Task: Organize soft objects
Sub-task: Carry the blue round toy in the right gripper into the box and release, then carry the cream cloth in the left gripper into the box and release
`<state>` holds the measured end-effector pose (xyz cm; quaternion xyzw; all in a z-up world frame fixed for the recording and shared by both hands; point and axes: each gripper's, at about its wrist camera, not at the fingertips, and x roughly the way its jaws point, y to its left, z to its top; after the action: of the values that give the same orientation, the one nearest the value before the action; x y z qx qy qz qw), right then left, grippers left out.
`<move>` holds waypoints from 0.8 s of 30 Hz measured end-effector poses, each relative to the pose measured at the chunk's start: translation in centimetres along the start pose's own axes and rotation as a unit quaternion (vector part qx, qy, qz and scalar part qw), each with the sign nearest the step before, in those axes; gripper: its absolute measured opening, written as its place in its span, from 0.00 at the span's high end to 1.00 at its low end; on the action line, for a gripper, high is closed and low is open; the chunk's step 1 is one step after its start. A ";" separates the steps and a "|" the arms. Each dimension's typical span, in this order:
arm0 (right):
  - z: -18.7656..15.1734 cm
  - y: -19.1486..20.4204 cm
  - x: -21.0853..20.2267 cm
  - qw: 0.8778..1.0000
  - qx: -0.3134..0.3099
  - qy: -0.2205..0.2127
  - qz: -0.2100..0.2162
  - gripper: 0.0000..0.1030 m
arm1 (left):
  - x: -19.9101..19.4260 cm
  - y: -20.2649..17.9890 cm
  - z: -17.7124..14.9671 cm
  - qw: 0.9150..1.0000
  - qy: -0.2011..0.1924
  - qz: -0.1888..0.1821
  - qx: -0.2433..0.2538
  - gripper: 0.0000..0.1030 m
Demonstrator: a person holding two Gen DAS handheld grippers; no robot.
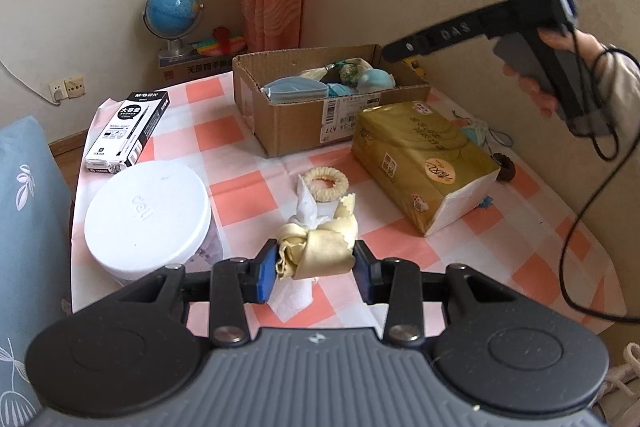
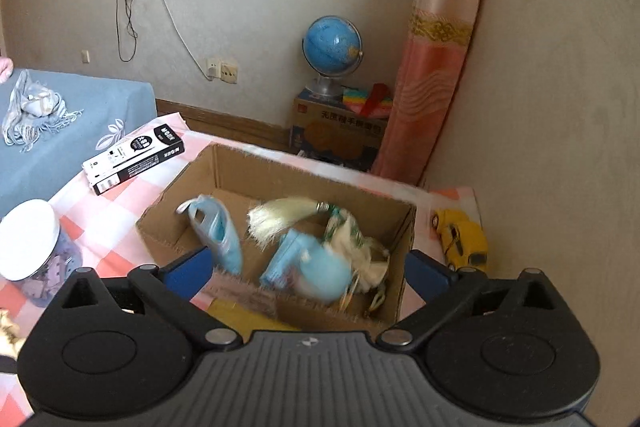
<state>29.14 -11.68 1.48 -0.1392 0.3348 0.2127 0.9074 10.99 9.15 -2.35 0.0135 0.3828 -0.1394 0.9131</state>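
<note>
Soft, even daylight fills both fisheye views with only faint shadows, walls and curtain (image 2: pixel 436 67) bow toward the rounded dark corners, a bright overexposed patch sits top right, and the items inside the cardboard box (image 2: pixel 224 167) smear with motion blur in the right wrist view

cream cloth (image 1: pixel 320 251) bunched, cardboard box (image 1: pixel 296 131) open

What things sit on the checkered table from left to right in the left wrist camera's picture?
Black pen box → white-lidded jar → yellow cloth held in the left hand-held gripper → gold tissue pack.
</note>
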 end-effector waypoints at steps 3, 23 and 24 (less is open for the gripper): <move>-1.4 0.7 -1.1 1.000 0.009 0.003 -0.001 0.00 | 0.0 -0.3 0.5 1.000 -0.001 -0.001 0.006 0.63; -9.9 5.0 -8.9 0.996 0.093 0.000 -0.016 0.00 | 1.0 -2.0 9.8 0.998 -0.041 -0.001 0.057 0.63; -10.3 5.2 -9.0 0.995 0.095 0.001 -0.015 0.00 | 1.4 -2.0 10.5 0.997 -0.043 0.001 0.059 0.63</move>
<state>14.86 -13.86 -0.68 -0.0577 0.3522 0.1661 0.9193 18.76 5.51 4.26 0.0613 0.3348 -0.1613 0.9264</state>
